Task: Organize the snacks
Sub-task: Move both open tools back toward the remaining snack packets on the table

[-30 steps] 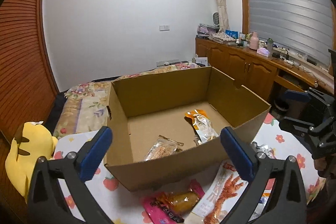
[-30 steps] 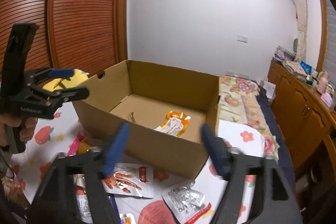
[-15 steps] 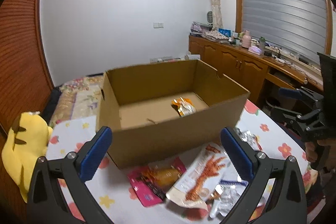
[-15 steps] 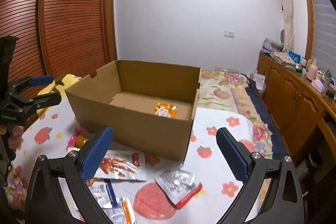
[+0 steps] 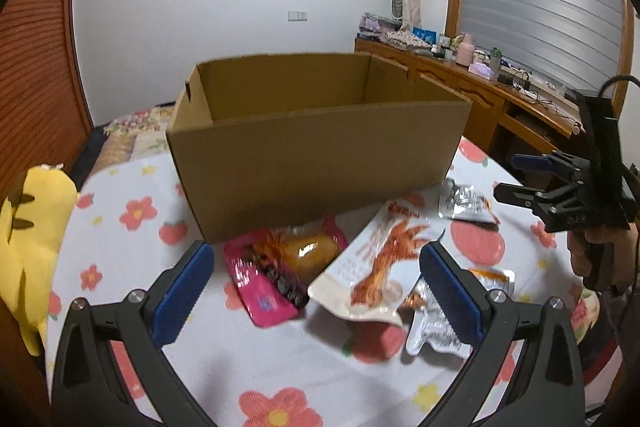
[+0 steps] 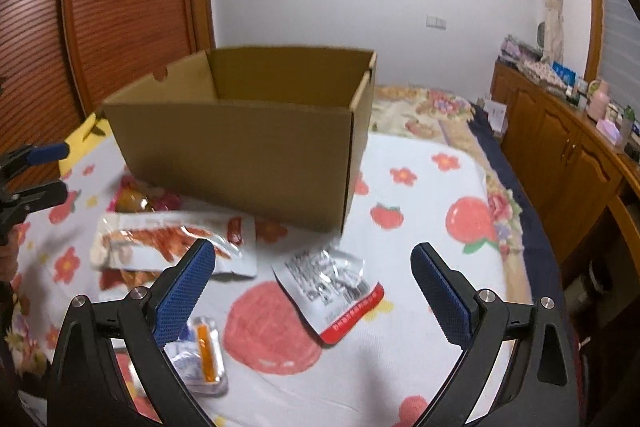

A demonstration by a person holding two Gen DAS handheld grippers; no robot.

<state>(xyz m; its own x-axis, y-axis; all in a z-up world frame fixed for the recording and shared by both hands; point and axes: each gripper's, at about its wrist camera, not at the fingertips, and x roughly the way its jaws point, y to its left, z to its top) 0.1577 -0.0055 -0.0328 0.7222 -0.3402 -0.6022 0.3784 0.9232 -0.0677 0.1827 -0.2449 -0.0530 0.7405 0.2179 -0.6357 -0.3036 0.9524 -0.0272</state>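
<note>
An open cardboard box [image 5: 320, 151] [image 6: 240, 147] stands on the flower-print tablecloth; from this low angle its inside is hidden. In front of it lie a pink packet [image 5: 276, 275] [image 6: 136, 201], a white pouch with an orange picture [image 5: 380, 267] [image 6: 172, 243], a silver packet with a red edge [image 5: 464, 203] [image 6: 332, 287] and a small clear packet [image 6: 200, 351]. My left gripper [image 5: 314, 251] hangs open just above the pink packet and the white pouch. My right gripper [image 6: 312, 249] is open wide over the silver packet. Neither gripper holds anything.
A yellow plush toy [image 5: 32, 247] sits at the table's left edge. A bed with a floral cover [image 6: 432, 115] lies beyond the box. Wooden cabinets [image 6: 560, 155] with small items on top line the right wall. A slatted wooden door [image 6: 120, 7] is at the left.
Both grippers have sunk and drawn back from the box, so its inside and the packets in it are out of sight. The right jaws have spread wider.
</note>
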